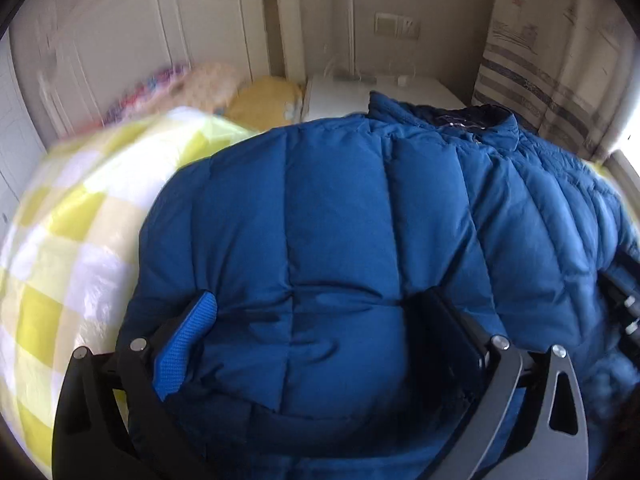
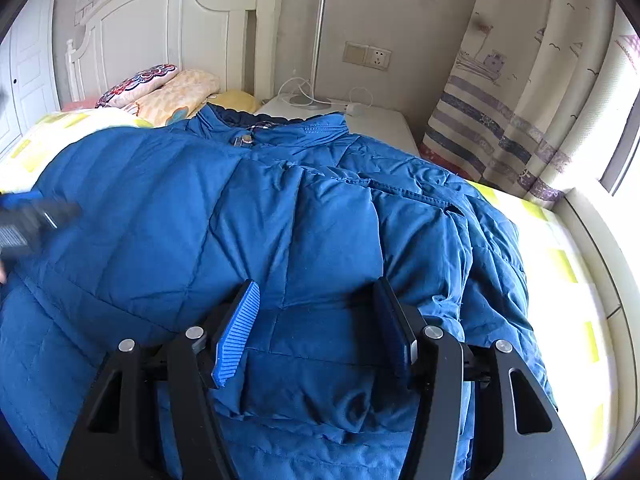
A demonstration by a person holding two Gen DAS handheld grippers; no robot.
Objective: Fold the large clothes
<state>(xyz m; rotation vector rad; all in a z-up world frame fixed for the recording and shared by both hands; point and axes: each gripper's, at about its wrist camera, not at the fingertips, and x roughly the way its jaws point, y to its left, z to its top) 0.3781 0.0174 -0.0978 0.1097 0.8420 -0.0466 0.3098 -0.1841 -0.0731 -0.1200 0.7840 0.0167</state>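
Note:
A large blue quilted puffer jacket lies on a bed, collar toward the headboard; it also fills the right wrist view. My left gripper has its jaws wide apart with a thick fold of the jacket's left side bulging between them. My right gripper also has its jaws wide apart, straddling a folded-in sleeve or hem near the jacket's bottom edge. The left gripper shows blurred at the left edge of the right wrist view. Whether either grips the fabric is unclear.
The bed has a yellow and white checked cover. Pillows lie at a white headboard. A white nightstand with a lamp pole and cables stands beyond the collar. A curtain and window sill are on the right.

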